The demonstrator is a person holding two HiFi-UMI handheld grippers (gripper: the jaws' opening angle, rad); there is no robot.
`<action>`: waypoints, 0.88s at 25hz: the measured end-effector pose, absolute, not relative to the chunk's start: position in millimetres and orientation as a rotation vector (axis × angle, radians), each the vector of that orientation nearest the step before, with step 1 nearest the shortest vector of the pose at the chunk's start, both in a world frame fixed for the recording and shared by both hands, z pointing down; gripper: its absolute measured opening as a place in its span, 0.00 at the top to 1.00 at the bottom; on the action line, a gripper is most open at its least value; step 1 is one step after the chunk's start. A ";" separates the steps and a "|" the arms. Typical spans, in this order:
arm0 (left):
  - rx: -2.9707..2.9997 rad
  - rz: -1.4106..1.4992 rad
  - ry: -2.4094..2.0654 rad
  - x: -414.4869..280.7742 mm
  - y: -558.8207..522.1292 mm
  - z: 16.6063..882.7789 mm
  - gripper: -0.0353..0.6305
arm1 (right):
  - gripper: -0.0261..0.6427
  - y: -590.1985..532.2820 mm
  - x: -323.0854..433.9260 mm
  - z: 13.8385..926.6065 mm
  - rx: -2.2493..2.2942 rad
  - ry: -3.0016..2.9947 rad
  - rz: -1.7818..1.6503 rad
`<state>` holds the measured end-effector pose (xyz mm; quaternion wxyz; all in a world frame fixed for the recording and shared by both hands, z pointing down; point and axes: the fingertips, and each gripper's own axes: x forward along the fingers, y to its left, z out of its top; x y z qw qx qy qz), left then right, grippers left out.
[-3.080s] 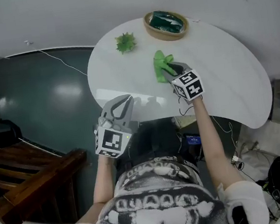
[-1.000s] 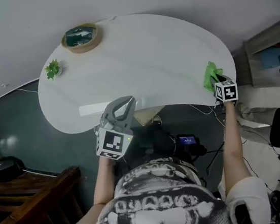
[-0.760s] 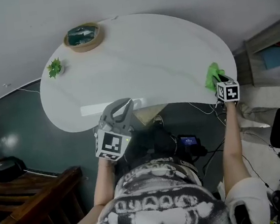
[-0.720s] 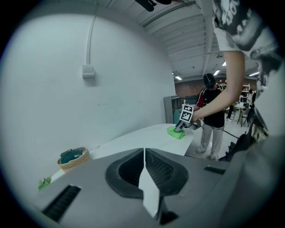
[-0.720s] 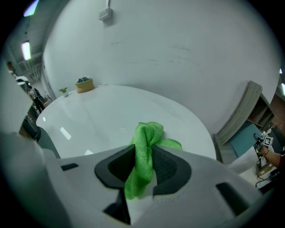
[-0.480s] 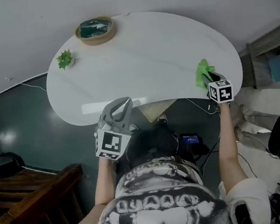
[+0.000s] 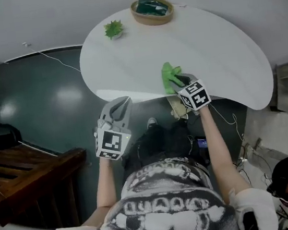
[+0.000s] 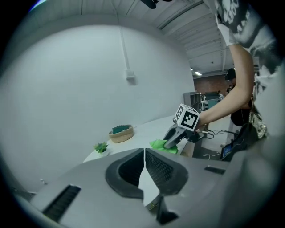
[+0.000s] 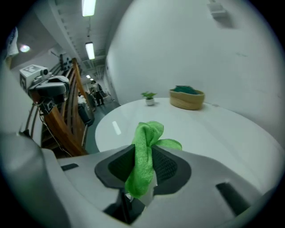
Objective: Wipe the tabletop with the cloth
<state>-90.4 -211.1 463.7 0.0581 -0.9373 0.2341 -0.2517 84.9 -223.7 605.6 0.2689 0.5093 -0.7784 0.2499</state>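
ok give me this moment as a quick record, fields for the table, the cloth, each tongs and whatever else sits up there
table: white, curved top
cloth: green, bunched, resting on the tabletop by the near edge
right tongs: shut on the cloth, pressing it to the top
left tongs: shut, nothing between the jaws, held off the table short of its near edge
basket: at the far edge, dark green contents
plant: small, green, just left of the basket
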 end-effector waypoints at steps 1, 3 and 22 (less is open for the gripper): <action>-2.836 -0.760 0.755 -108.9 -213.7 463.8 0.93 | 0.79 -232.1 52.6 606.1 1.317 -2.136 0.657; -2.822 -0.767 0.852 -144.8 -218.0 464.7 0.93 | 0.79 -245.4 -8.1 606.6 1.201 -2.201 0.621; -2.836 -0.808 0.942 -195.0 -208.6 482.5 0.93 | 0.79 -244.8 -88.1 653.3 1.048 -2.184 0.692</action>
